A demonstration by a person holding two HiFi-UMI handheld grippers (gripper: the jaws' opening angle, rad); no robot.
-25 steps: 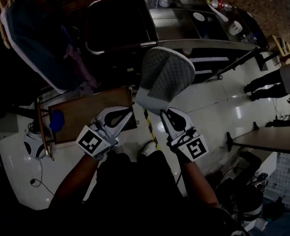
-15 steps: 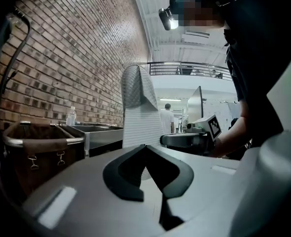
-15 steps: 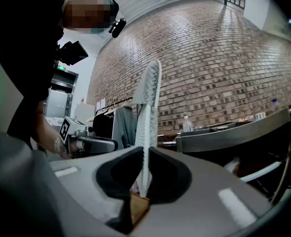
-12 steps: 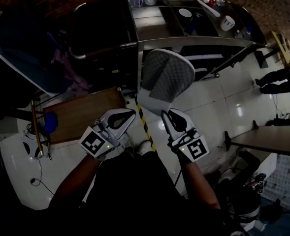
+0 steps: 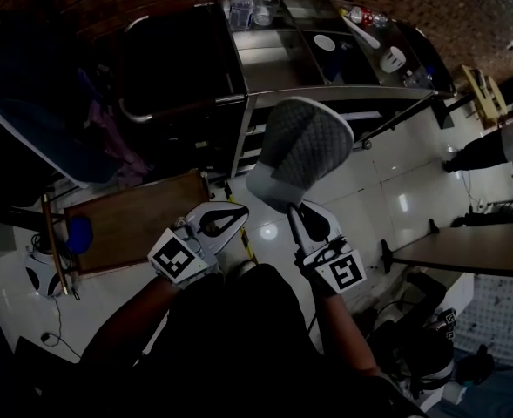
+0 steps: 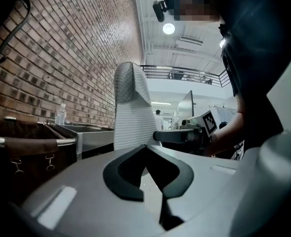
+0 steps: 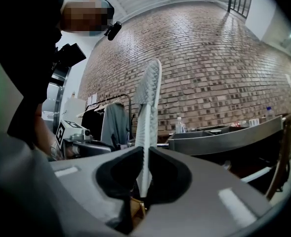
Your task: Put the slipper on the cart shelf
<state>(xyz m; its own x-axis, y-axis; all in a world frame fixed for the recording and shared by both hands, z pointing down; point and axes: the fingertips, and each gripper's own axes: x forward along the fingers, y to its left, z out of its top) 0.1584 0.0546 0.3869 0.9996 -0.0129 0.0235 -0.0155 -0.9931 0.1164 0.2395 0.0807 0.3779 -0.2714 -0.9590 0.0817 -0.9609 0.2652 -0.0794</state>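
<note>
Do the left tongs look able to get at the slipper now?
Probably yes. The slipper sticks up from the right tongs, close beside the left tongs, with nothing between them. But the left tongs are shut and must open first.

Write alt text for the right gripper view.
The right tongs pinch the edge of a pale textured slipper, held upright at centre. Behind it are a brick wall and, at right, a metal cart.

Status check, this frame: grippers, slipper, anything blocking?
Right hand-held gripper shut on slipper, held upright. Left hand-held gripper shut, empty. Cart ahead, slipper not yet shelved; nothing seen between.
</note>
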